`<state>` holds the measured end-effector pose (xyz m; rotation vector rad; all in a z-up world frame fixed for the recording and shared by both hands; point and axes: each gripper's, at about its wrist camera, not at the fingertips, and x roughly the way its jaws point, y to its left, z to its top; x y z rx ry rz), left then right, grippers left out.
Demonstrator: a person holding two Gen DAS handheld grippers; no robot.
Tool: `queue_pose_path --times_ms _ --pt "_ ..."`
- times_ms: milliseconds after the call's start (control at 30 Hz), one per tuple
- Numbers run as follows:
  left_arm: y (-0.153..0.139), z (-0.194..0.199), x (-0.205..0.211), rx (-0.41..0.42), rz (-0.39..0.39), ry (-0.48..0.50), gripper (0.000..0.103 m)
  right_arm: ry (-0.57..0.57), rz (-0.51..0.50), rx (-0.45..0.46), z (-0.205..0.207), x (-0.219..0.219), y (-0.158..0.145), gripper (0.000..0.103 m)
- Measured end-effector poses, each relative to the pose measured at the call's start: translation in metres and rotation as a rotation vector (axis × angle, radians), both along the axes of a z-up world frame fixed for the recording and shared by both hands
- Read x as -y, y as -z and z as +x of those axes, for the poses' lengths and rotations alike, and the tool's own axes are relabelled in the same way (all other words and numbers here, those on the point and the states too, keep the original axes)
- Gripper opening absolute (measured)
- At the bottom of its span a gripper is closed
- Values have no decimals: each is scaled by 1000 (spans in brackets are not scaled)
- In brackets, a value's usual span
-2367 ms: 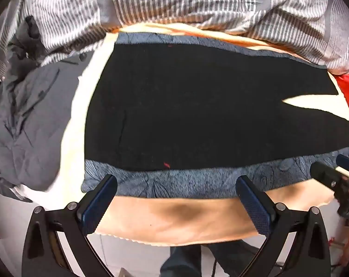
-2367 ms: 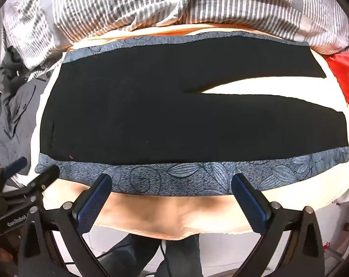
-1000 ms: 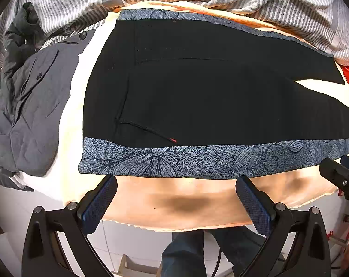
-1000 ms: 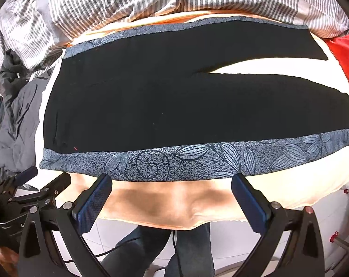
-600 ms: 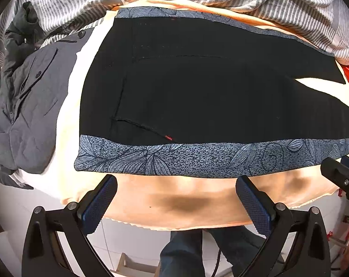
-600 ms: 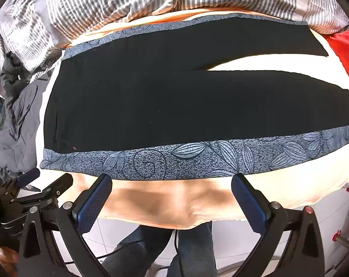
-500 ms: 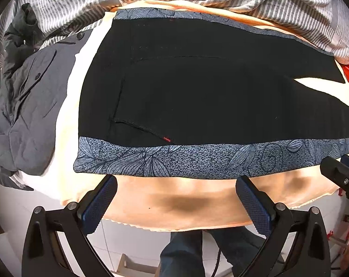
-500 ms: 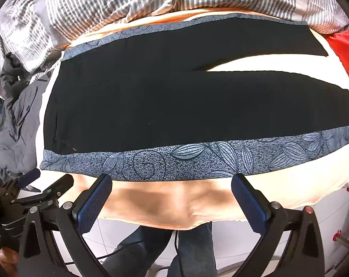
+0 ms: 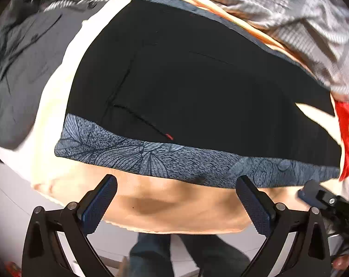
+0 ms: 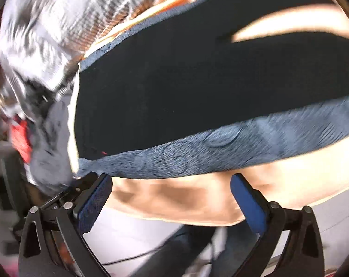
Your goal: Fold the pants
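Swung leftward since the earlier frame, both views blurred; left gripper (image 9: 176, 198) and right gripper (image 10: 172, 196) wide open, empty, just short of black pants (image 9: 197, 87) spread flat on bed (image 9: 174, 210); approach step, near patterned edge (image 9: 197, 164) to pinch next.

Black pants (image 9: 197, 87) (blue-grey leaf-print side stripe (image 9: 174, 159)), peach sheet (image 9: 174, 207)

Peach-and-cream sheet (image 9: 179, 203) covers the bed, front edge hanging over. Grey-and-white striped quilt (image 9: 308, 23) bunched along far side. Rumpled grey garment (image 9: 19, 69) heaped at left. Red cloth (image 9: 348, 129) at right edge. Right wrist view blurred
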<state>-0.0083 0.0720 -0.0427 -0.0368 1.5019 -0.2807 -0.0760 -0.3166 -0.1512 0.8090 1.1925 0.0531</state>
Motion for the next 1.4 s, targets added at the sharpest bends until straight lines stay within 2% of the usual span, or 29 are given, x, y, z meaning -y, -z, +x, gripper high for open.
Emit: queue_pose_path --times_ms 133,300,500,567,600,667,700,733,800,967,1100,1200,1267,1333,1367,1400 --pt "14 0 -12 -5 -30 -26 103 44 155 -14 -4 1 34 86" --pt "28 -1 -16 -25 -58 -37 103 53 312 -5 -5 -8 73 84" --pt "42 -5 -21 -71 -109 -34 103 101 430 65 -1 -12 93 83" --pt "45 -5 -24 -85 -127 -47 103 127 474 105 1 -9 92 78" --pt "46 -4 -24 -92 -137 -57 103 133 495 121 3 -8 92 69" --pt "48 -1 -26 -107 -169 -84 103 145 522 132 7 -8 91 60" --pt "49 1 -27 -113 -184 -100 103 150 540 138 12 -8 89 45" --pt "50 4 -27 -117 -196 -110 103 152 553 138 14 -8 88 27" --pt "49 10 -28 -123 -234 -143 103 152 584 117 19 -10 85 15" --pt "40 25 -34 -112 -320 -232 103 117 588 139 24 -11 62 13" --pt "41 30 -40 -119 -323 -257 103 99 574 129 24 -7 57 13" --pt "46 36 -53 -125 -329 -323 103 71 539 108 26 -9 57 13" --pt "52 41 -62 -132 -313 -360 98 66 531 96 26 -9 60 13" --pt "58 45 -67 -152 -314 -359 73 71 530 87 25 -8 64 13" --pt "61 48 -66 -167 -289 -347 69 75 529 82 25 -8 65 13" --pt "61 50 -64 -166 -259 -331 55 79 526 75 25 -9 66 13"
